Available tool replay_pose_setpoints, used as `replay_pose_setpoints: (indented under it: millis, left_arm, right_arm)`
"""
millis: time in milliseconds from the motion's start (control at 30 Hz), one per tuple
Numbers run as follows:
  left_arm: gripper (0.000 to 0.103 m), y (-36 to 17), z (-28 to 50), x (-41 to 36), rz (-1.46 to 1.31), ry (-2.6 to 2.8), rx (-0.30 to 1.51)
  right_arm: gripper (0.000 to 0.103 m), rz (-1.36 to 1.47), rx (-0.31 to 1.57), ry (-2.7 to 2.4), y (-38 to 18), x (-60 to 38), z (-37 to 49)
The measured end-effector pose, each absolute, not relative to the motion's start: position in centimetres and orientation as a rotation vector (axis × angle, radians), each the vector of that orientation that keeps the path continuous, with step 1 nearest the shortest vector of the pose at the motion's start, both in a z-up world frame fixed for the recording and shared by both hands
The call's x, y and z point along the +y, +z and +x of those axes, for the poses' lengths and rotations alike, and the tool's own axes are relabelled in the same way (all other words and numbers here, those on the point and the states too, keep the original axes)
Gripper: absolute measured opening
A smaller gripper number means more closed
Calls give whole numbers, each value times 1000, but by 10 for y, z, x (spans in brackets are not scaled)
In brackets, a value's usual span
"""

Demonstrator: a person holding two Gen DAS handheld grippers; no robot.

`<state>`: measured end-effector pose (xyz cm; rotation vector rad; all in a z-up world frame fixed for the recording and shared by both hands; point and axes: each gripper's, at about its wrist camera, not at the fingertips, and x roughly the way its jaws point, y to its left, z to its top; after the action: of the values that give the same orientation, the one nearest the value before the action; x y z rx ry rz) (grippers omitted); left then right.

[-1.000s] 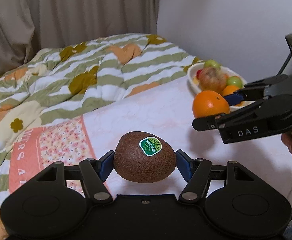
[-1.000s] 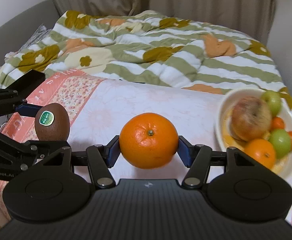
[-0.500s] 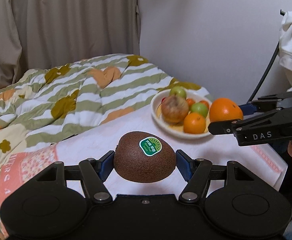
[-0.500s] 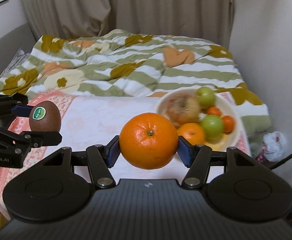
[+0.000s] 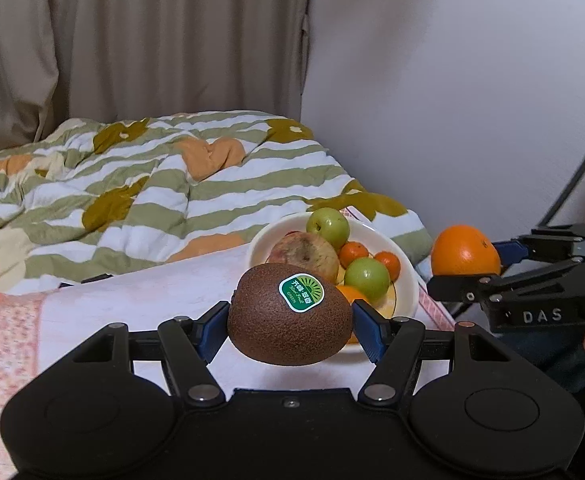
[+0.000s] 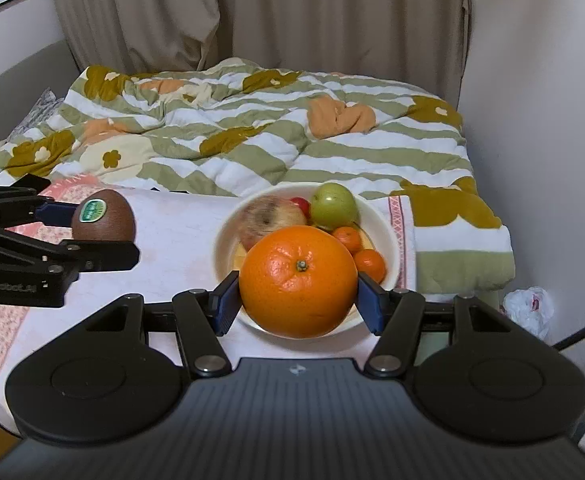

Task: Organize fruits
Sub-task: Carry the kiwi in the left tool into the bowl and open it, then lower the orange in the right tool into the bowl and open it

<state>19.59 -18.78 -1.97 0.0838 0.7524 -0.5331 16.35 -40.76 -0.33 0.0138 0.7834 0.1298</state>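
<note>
My left gripper (image 5: 290, 322) is shut on a brown kiwi (image 5: 290, 314) with a green sticker, held above the bed just in front of the white fruit bowl (image 5: 406, 276). My right gripper (image 6: 298, 304) is shut on a large orange (image 6: 298, 280), held over the near rim of the bowl (image 6: 222, 240). The bowl holds a green apple (image 6: 332, 206), a mottled reddish fruit (image 6: 268, 216) and small tangerines (image 6: 368, 264). The kiwi (image 6: 104, 216) and left gripper show at the left of the right wrist view; the orange (image 5: 464, 250) shows at the right of the left wrist view.
The bowl stands on a white-and-pink cloth (image 6: 172, 236) on the bed. A striped green flowered quilt (image 6: 252, 136) lies behind it. A wall (image 5: 452, 100) is close on the right, curtains (image 6: 292, 20) behind. A crumpled white bag (image 6: 528, 308) lies on the floor to the right.
Both grippers have swung right and moved closer to the bowl, still holding their fruits. The bowl now sits directly behind the kiwi and under the orange.
</note>
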Motion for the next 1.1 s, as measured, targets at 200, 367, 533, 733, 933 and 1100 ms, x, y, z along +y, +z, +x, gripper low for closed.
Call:
replay_pose_setpoints:
  millis: [200, 367, 533, 733, 933, 1100]
  left_arm:
    - [70, -51, 222, -210, 32, -478, 768]
    - [70, -75, 241, -215, -36, -448, 783]
    - [70, -87, 250, -219, -73, -442, 790]
    - [94, -91, 250, -222, -79, -432, 783]
    - [99, -83, 245, -219, -62, -414, 763]
    - [99, -68, 236, -212, -45, -379, 754]
  right_arm:
    - [75, 13, 805, 155, -23, -433, 188]
    - [75, 6, 808, 173, -36, -441, 203]
    - [75, 11, 808, 183, -43, -445, 213]
    - [75, 15, 807, 185, -45, -446, 215]
    - [75, 29, 804, 188, -46, -446, 221]
    - [75, 48, 805, 209, -47, -447, 236]
